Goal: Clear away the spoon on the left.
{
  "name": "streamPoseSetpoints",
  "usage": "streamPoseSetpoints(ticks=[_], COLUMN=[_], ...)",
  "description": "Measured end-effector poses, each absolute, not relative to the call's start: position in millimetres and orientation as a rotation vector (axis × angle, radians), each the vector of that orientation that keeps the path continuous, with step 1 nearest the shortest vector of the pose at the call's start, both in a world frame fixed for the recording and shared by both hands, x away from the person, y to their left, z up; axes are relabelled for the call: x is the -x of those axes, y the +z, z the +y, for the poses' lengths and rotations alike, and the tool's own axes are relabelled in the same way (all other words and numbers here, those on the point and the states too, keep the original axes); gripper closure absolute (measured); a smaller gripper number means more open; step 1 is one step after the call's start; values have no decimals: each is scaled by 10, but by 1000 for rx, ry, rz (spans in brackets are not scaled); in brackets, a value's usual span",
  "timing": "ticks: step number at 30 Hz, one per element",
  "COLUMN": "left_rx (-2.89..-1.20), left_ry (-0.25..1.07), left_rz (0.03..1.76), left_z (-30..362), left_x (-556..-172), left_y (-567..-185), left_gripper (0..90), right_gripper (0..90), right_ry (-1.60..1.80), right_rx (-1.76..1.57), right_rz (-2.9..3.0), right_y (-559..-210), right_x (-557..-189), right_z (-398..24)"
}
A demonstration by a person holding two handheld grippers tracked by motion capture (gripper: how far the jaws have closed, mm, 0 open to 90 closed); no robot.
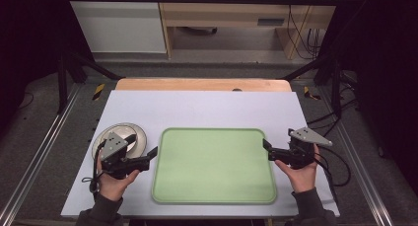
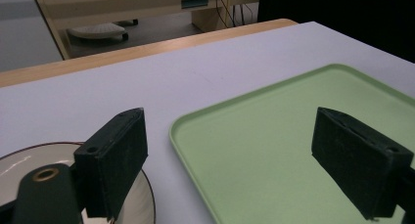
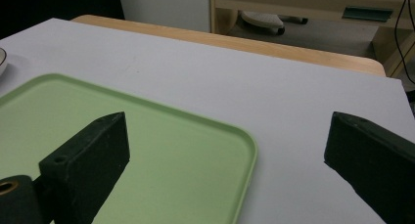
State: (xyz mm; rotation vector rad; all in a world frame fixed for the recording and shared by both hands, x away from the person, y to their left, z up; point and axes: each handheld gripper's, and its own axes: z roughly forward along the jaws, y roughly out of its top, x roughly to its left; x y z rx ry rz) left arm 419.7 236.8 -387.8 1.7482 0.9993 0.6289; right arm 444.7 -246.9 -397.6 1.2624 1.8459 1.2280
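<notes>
A pale green tray (image 1: pixel 214 162) lies empty in the middle of the white-covered table (image 1: pixel 197 105). My left gripper (image 1: pixel 152 156) hovers at the tray's left edge, held in a hand, jaws wide apart with nothing between them. A white plate with a dark rim (image 1: pixel 139 133) sits just behind that gripper and is partly hidden by it. In the left gripper view the open left gripper (image 2: pixel 235 155) straddles the tray's near corner (image 2: pixel 274 136), with the plate (image 2: pixel 19 170) at lower left. My right gripper (image 1: pixel 266 148) stands open at the tray's right edge. In the right gripper view the right gripper (image 3: pixel 230 150) frames the tray corner (image 3: pixel 161 136), empty.
A wooden table edge (image 1: pixel 202 84) shows beyond the white sheet. Black frame posts (image 1: pixel 63 83) stand at the far corners, and cables (image 1: pixel 340 117) trail at the right. Wooden furniture (image 1: pixel 226 14) stands on the floor behind.
</notes>
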Motion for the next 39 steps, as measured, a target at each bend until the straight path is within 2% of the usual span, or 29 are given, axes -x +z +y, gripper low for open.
streamPoseSetpoints(ticks=[19,39], left_rx=[-1762,-1767], left_ry=[643,667], left_rz=[970,982], left_z=[2498,2798], left_x=[-4133,-4064], left_y=[-3746,-3638], left_gripper=[129,120], right_gripper=[36,34], right_ry=[1227,1225], right_rx=[-1273,-1268], right_rz=[1843,1864], right_y=[-3969,-3956], right_x=[-4432,-4423], right_z=[-2454,-2420])
